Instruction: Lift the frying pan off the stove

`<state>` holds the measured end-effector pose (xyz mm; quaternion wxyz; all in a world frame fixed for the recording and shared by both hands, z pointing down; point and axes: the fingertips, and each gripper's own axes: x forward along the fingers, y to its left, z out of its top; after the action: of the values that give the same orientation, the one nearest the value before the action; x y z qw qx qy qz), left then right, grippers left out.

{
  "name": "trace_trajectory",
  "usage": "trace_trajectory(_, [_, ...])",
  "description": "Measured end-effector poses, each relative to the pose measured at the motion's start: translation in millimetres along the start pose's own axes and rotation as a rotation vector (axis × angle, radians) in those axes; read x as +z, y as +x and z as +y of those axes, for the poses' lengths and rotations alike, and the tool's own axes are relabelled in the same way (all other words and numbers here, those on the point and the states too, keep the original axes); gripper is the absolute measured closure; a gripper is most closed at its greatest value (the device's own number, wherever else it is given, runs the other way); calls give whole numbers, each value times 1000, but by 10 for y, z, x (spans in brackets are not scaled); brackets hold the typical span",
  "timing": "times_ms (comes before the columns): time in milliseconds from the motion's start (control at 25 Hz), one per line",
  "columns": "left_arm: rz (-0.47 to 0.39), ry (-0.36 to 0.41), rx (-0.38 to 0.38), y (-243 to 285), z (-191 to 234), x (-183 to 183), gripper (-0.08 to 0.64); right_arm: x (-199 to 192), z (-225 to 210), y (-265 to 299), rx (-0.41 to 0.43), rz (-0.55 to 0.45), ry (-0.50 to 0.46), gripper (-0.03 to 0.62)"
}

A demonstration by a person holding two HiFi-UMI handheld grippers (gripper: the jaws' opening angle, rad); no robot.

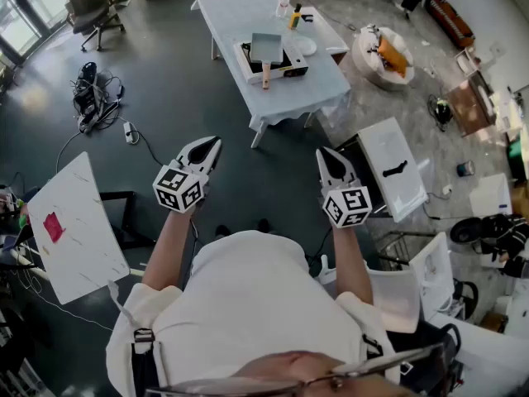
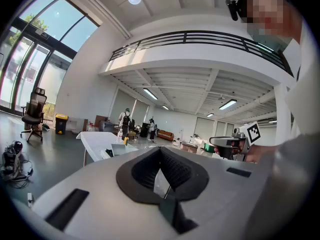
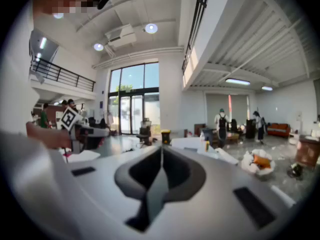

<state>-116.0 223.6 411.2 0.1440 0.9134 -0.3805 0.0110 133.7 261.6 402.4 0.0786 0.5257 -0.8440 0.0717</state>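
Note:
The grey square frying pan (image 1: 266,48) with a wooden handle sits on a white portable stove (image 1: 288,69), on a white table (image 1: 248,15) far across the floor. Both grippers are held out in front of the person's chest, well short of the table. My left gripper (image 1: 212,145) is shut and holds nothing. My right gripper (image 1: 324,154) is also shut and holds nothing. In the left gripper view the pan (image 2: 119,148) is small beyond the closed jaws (image 2: 161,151), with the right gripper (image 2: 212,141) off to the side. The right gripper view looks over its closed jaws (image 3: 161,149) toward the table (image 3: 187,144).
Dark floor lies between the person and the table. A white board (image 1: 78,226) stands at the left and a white box (image 1: 393,168) at the right. Cables (image 1: 91,98) and an office chair (image 1: 95,11) are at far left. Bottles (image 1: 285,7) stand on the table.

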Motion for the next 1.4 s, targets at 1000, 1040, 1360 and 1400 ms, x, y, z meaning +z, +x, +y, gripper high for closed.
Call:
trace_trajectory(1000, [2, -15, 60, 420, -167, -227, 529, -177, -381, 234, 120, 32, -10, 555])
trace_trajectory(1040, [5, -17, 63, 434, -164, -235, 529, -184, -391, 252, 124, 35, -9, 555])
trace_trajectory(1360, [19, -33, 72, 648, 39, -234, 529, -253, -514, 520, 137, 65, 3, 554])
trace_trajectory(1400, [21, -35, 71, 688, 86, -226, 529, -253, -538, 571, 135, 68, 3, 554])
